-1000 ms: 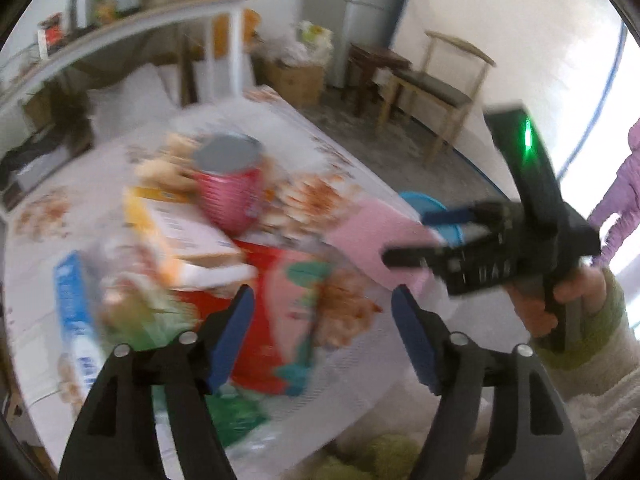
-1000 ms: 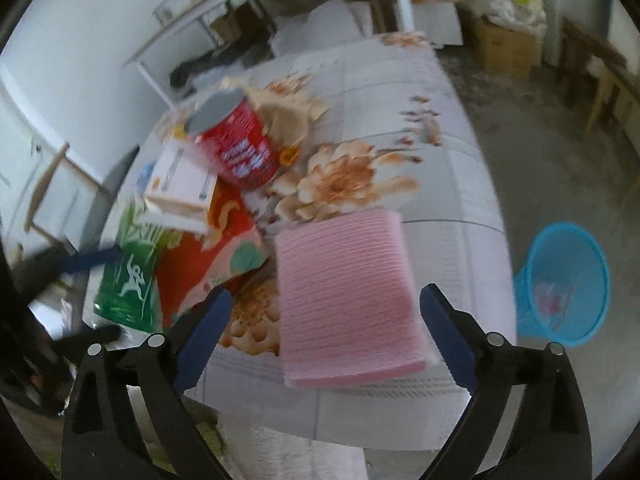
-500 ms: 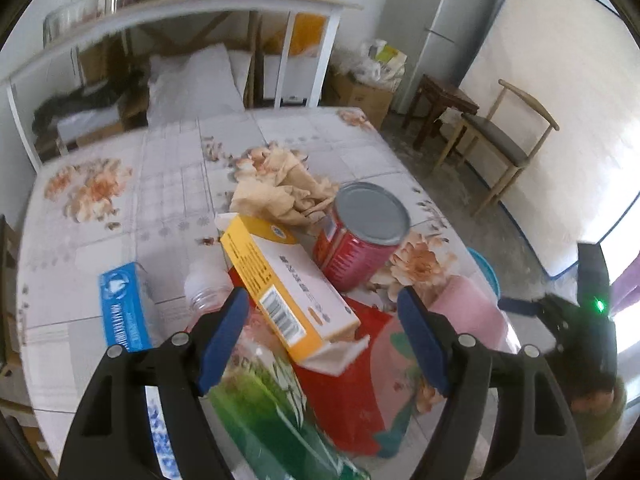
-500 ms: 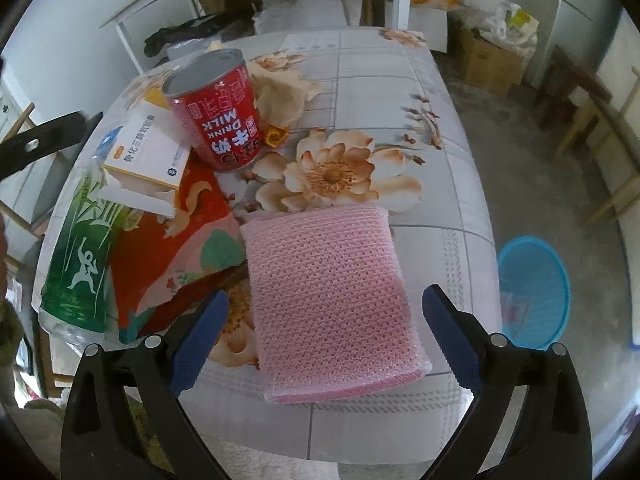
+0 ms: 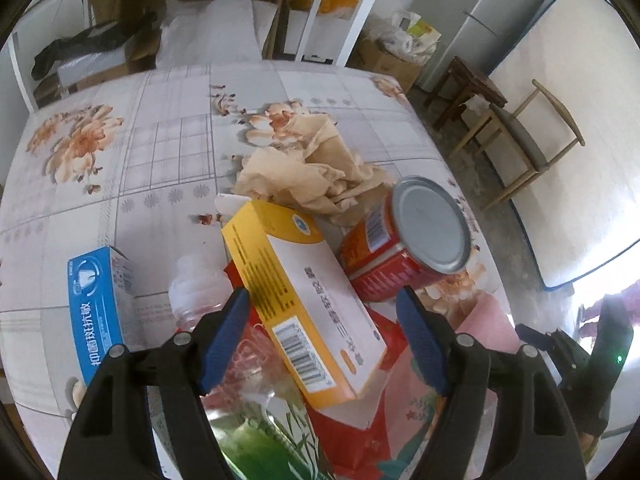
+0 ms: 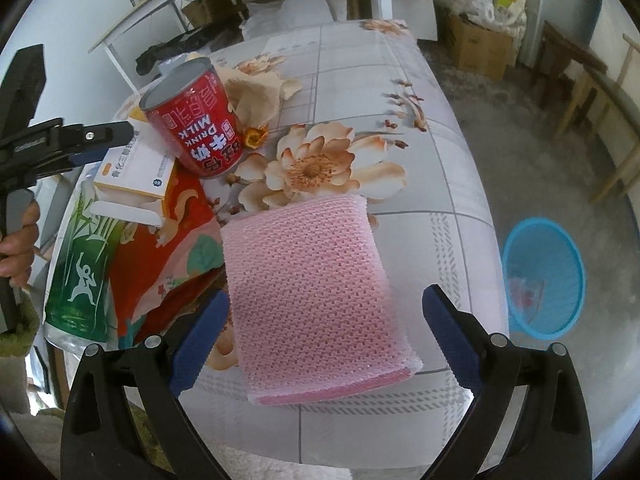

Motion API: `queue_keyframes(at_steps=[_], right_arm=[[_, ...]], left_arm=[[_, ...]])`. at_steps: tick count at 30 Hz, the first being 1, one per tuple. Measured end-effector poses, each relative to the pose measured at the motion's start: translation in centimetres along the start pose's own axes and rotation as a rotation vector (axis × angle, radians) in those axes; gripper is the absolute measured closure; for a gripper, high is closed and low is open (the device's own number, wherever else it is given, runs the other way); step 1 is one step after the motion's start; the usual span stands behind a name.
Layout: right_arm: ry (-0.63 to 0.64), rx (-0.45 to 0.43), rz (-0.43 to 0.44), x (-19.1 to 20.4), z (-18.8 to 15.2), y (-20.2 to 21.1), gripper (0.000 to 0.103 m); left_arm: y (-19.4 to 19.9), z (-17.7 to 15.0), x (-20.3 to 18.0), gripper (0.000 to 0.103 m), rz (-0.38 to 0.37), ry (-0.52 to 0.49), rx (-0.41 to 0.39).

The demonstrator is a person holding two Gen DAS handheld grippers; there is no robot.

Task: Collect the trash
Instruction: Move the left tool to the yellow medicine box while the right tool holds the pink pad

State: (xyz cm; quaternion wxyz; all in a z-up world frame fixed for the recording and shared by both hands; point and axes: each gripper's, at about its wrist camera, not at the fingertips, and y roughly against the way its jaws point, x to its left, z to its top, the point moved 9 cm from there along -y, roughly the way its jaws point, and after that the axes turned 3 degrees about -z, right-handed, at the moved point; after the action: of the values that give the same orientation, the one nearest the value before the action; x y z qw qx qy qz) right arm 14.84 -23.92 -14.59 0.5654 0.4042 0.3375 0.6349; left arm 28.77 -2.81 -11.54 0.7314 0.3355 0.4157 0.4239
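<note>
Red cylindrical tin can (image 6: 196,124) reads "DRINK MILK"; left gripper (image 5: 322,330) jaws spread around a yellow-and-white carton (image 5: 304,304); right gripper (image 6: 320,332) jaws spread.

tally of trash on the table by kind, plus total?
Cartons: 2, the yellow-and-white carton and the blue carton
Cans: 1, the red milk can
Bottles: 1, the green-label bottle
Wrappers: 1, the red wrapper
Crumpled paper: 1, the tan paper
Foam pads: 1, the pink foam pad
Total: 7
</note>
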Motion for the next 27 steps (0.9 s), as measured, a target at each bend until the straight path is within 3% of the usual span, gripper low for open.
queue_keyframes(at_steps=[11, 15, 21, 27], right_arm=[[-0.003, -0.019, 0.032, -0.2, 0.1, 0.1, 0.01], [-0.003, -0.027, 0.036, -0.2, 0.0, 0.3, 0.01], [-0.013, -0.029, 0.039, -0.5, 0.1, 0.4, 0.01], [-0.013, -0.027, 0.039, -0.4, 0.1, 0.4, 0.01]], left_arm=[[-1.2, 0.6, 1.3, 0.03, 0.022, 0.055, 0.033], [-1.0, 0.8, 1.7, 0.037, 0.01, 0.087, 0.017], [-0.1, 1.0, 2.1, 0.047, -0.039, 0.151, -0.027], [1.1, 1.2, 1.8, 0.048, -0.13, 0.205, -0.079]])
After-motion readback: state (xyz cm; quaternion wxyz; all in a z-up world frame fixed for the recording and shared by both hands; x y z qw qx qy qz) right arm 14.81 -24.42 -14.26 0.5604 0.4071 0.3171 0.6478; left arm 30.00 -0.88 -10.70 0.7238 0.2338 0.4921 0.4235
